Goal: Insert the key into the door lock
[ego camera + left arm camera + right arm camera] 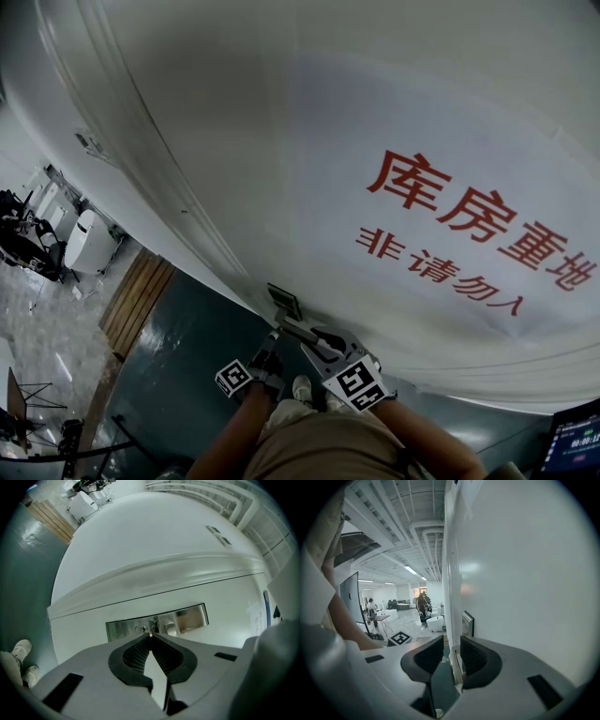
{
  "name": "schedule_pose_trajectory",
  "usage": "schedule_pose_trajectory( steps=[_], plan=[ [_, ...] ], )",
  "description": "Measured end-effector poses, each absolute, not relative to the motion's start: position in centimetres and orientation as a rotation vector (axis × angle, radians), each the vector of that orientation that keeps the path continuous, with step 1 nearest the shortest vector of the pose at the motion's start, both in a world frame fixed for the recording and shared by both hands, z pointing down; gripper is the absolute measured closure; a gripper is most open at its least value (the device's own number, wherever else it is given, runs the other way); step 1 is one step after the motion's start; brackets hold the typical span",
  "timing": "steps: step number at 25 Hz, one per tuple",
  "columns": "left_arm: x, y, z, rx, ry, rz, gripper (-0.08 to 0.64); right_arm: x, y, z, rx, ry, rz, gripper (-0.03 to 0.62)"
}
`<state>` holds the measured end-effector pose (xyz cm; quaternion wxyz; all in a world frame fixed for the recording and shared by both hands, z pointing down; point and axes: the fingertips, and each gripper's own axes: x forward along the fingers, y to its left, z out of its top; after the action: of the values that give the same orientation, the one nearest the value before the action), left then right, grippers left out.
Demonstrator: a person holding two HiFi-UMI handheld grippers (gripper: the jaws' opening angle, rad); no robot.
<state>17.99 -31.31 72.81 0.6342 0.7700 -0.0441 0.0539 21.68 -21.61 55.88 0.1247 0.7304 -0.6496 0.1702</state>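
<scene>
The white door [281, 141] carries a steel lock plate [284, 302] with a lever handle [302, 330]. In the left gripper view the plate [192, 616] fills the middle and its keyhole [141, 629] sits just left of my jaw tips. My left gripper [150, 636] is shut on a thin silver key [150, 633], whose tip pokes out close to the keyhole. My right gripper [452, 656] stands open, with the handle [455, 667] running between its jaws, close to the right pad and with a gap on the left.
Red lettering [469, 220] covers the door's right part. A wooden floor strip [136, 300] and dark floor lie to the left. My white shoes [21, 651] stand below. A monitor [349, 597], tables and people show far off down the room.
</scene>
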Motion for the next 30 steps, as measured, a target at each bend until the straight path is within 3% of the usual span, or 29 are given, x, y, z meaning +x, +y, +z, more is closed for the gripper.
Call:
schedule_pose_trajectory(
  steps=[30],
  plan=[
    [19.9, -31.4, 73.1, 1.706, -0.131, 0.081, 0.529, 22.1, -21.1, 56.3, 2.114, -1.911, 0.503, 0.474]
  ],
)
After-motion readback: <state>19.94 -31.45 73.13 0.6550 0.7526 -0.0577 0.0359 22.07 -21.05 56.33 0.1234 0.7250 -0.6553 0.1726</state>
